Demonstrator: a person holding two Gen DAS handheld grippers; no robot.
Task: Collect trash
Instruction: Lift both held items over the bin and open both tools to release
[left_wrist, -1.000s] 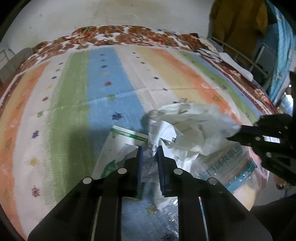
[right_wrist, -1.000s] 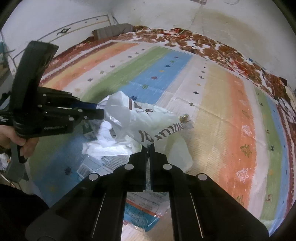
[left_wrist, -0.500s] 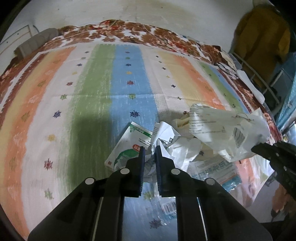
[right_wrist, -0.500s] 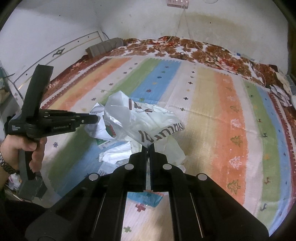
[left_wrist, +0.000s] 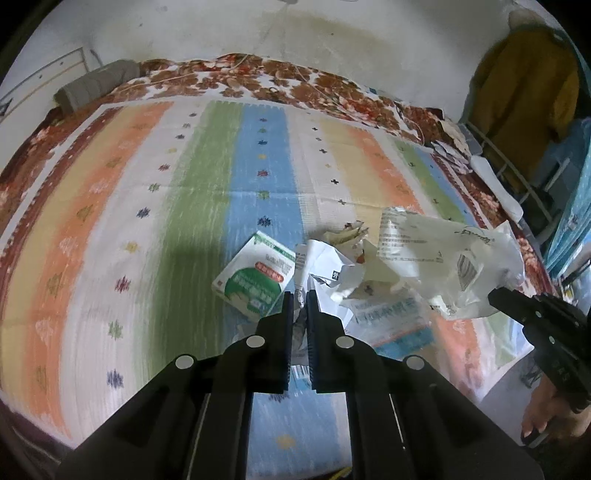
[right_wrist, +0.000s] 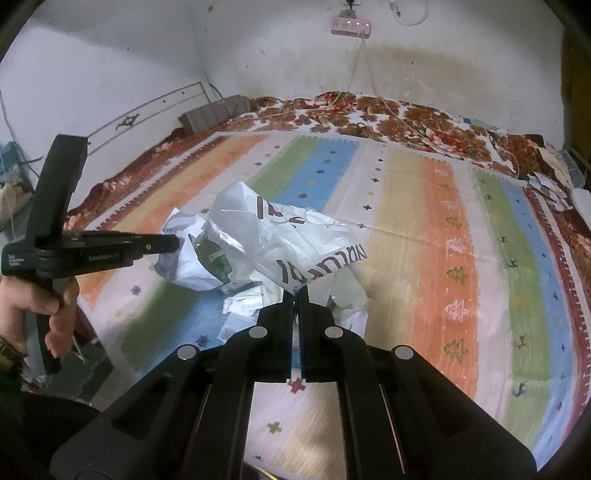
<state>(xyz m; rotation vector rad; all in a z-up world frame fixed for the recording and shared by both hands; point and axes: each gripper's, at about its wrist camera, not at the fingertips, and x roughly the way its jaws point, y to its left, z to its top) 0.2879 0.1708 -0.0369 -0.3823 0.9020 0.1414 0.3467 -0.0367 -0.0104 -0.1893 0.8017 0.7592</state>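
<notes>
A white plastic bag with brown lettering hangs over a heap of trash on the striped bed mat. My right gripper is shut on the bag's edge and holds it up; the bag also shows in the left wrist view. My left gripper is shut on crumpled white paper. A green and white box lies just left of it. A blue and white flat packet lies under the paper. The left gripper also shows in the right wrist view, touching the heap.
The striped mat covers a bed with a brown floral sheet. A grey rolled pillow lies at the far left. A yellow garment hangs at the right beside a metal rail. The bed's near edge is close below the heap.
Both grippers have pulled back and up from the heap, each still holding its item. The bag has lifted and spread; the green box is now more exposed.
</notes>
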